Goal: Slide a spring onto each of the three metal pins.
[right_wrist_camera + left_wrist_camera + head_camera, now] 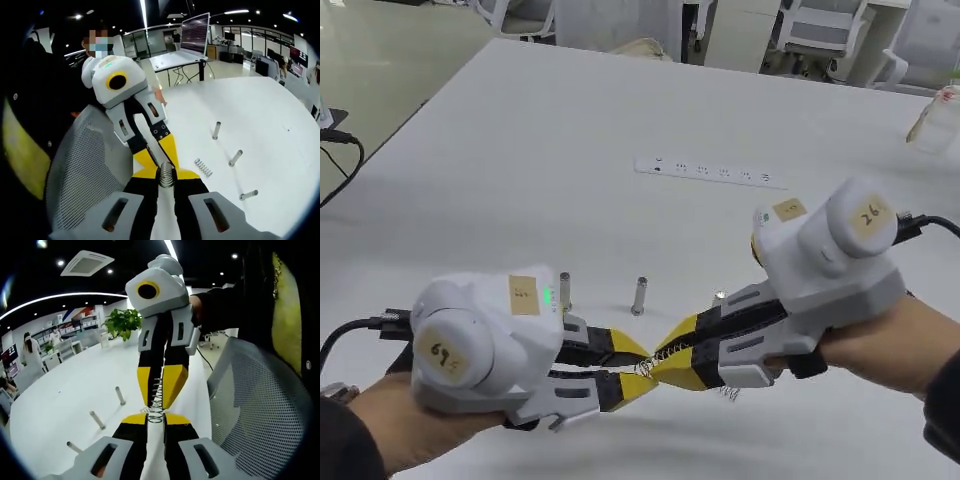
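White worktop [520, 150], three bare pins [639, 297]. My left hand-held gripper [155, 421] and right hand-held gripper [167, 176] both pinch one spring [156, 395]; next, I think one lets go.

Left gripper [632, 369] and right gripper [669, 361] meet tip-to-tip, jaws seemingly pinching a spring [156, 397].

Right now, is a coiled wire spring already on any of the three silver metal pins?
No, all three pins stand bare on the white table.
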### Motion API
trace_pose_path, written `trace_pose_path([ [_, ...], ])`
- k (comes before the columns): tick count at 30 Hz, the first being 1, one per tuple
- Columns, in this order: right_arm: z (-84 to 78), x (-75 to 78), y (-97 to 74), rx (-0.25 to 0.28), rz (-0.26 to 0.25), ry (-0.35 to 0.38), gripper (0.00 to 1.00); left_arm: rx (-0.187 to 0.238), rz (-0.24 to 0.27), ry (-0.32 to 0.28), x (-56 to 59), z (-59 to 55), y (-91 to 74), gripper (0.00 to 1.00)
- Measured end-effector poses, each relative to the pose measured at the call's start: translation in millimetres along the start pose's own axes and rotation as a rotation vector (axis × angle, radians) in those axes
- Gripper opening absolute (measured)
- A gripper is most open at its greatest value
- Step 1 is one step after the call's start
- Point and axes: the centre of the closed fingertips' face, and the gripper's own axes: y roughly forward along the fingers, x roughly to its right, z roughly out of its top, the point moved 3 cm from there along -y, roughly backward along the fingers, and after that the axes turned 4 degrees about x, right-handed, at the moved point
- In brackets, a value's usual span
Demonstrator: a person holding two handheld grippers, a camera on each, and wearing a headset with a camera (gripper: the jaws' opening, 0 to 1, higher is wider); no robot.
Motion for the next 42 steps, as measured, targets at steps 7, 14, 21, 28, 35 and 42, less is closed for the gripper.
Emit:
trace_pose_path([
  [7, 0.1, 3.7, -5.5, -0.058, -0.011, -0.03, 0.08, 0.001, 0.0, -0.016, 0.7, 0.4, -0.8, 0.11],
  [14, -0.5, 14.9, -18.9, -0.087, -0.041, -0.044, 0.08, 0.031, 0.036, -0.093, -9.2, -1.2, -10.4, 0.19],
  [21, -3.6, 23.2, -25.7, -0.099, -0.072, -0.043, 0.08, 0.028, 0.072, -0.137, -14.7, -12.5, -21.7, 0.31],
  [28, -4.9, 29.5, -28.6, -0.105, -0.095, -0.042, 0.08, 0.023, 0.133, -0.177, -21.6, -27.6, -35.8, 0.42],
  [35, -3.5, 37.9, -35.5, -0.12, -0.112, -0.047, 0.08, 0.025, 0.203, -0.222, -27.6, -44.0, -52.9, 0.5],
  [42, 1.5, 48.4, -43.4, -0.135, -0.129, -0.057, 0.08, 0.038, 0.258, -0.256, -28.4, -52.1, -66.2, 0.57],
])
